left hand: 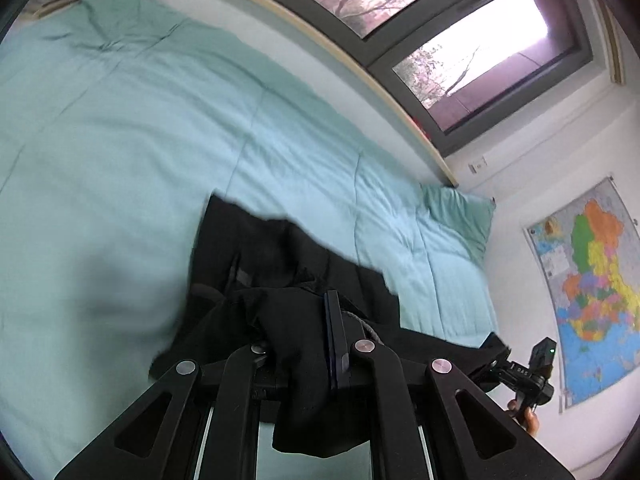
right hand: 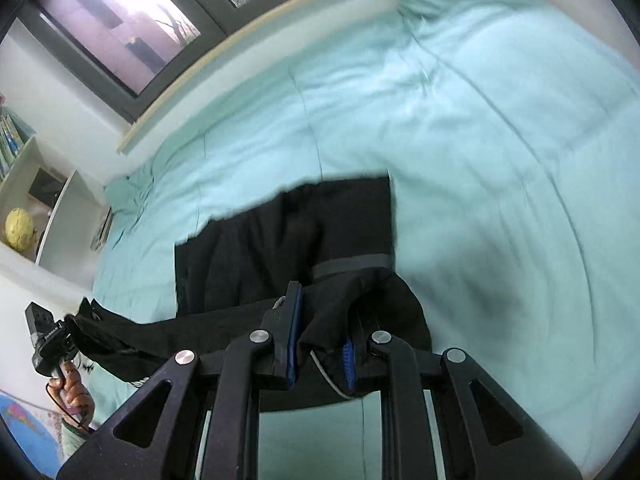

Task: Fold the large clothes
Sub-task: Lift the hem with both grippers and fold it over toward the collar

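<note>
A black garment (left hand: 272,256) with a grey band (right hand: 352,264) hangs stretched between my two grippers, and its lower part lies on the light teal duvet (left hand: 120,140). My left gripper (left hand: 320,308) is shut on one bunched edge; cloth covers its left finger. In the same view my right gripper (left hand: 500,360), held by a hand (left hand: 528,416), pinches the far corner. The right wrist view shows my right gripper (right hand: 324,304) shut on folds of the black garment (right hand: 280,240), with a pale cord dangling between the blue pads. My left gripper (right hand: 72,324) holds the other end there.
The bed fills most of both views, with a teal pillow (left hand: 460,212) at its end. A window (left hand: 480,60) with a pale wooden sill (left hand: 360,80) runs along the far side. A coloured map (left hand: 592,280) hangs on the wall. A white shelf holds a yellow ball (right hand: 18,228).
</note>
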The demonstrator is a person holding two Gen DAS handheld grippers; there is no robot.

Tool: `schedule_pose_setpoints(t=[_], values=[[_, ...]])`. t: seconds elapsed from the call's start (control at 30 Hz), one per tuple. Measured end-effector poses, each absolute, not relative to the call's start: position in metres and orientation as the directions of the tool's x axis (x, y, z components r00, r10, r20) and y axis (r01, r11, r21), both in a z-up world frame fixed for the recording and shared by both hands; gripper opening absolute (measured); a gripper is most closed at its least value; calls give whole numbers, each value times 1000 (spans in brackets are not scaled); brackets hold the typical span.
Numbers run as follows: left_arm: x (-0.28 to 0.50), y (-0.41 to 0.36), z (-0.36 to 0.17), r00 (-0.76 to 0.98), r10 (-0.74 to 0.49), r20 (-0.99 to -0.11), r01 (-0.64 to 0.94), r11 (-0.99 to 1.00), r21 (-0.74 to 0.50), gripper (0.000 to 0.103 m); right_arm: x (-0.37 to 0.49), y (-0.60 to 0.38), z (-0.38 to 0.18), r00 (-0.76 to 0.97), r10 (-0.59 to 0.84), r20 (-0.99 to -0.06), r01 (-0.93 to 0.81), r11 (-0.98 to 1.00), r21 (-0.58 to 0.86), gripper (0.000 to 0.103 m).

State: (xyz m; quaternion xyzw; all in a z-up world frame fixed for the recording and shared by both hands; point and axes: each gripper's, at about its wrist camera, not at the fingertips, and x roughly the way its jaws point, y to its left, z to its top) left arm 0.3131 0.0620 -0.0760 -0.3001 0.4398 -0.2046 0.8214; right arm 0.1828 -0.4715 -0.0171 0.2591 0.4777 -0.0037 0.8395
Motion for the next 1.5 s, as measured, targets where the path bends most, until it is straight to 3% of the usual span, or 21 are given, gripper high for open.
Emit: schedule_pose_setpoints(t=[0.2, 0.47, 0.6, 0.8, 0.9, 0.93, 0.97, 1.0, 1.1, 1.23, 1.4, 1.5], values=[[424, 45, -100, 518, -562, -645, 35, 767, -640, 12, 293, -486, -48, 506, 215, -835, 306, 861, 407, 21], [519, 18, -238, 330, -484, -811, -143, 823, -550, 15, 383, -489, -181, 313, 235, -920, 402, 845, 353, 22], [530, 18, -279, 282, -547, -788, -206, 767, -607, 15, 392, -480, -213, 260, 235, -937, 390, 862, 324, 23], [527, 28, -264, 214, -606, -766, -154, 754, -639, 24, 387, -491, -191, 252, 299, -920, 345, 861, 374, 27], [511, 39, -226, 227, -644, -731, -71, 737, -672, 38, 374, -499, -163, 290, 360, -887, 316, 838, 444, 37], [505, 44, -216, 233, -660, -714, -51, 725, -687, 53, 367, -500, -151, 307, 379, -873, 293, 836, 465, 44], [498, 48, -205, 243, -668, -703, -31, 719, -694, 77, 360, -501, -139, 327, 384, -864, 269, 838, 474, 48], [488, 57, -188, 273, -665, -695, 0, 722, -692, 82, 354, -502, -129, 344, 370, -863, 252, 849, 464, 58], [473, 75, -161, 344, -653, -675, 43, 729, -683, 83, 345, -503, -117, 365, 318, -875, 216, 885, 412, 73], [488, 76, -167, 356, -576, -736, 12, 790, -612, 83, 347, -502, -130, 344, 299, -890, 192, 906, 378, 73], [530, 53, -211, 277, -534, -799, 4, 832, -555, 83, 372, -507, -158, 326, 267, -907, 162, 929, 332, 73], [550, 37, -235, 193, -568, -800, 43, 820, -571, 83, 389, -514, -171, 320, 277, -906, 135, 934, 332, 73]])
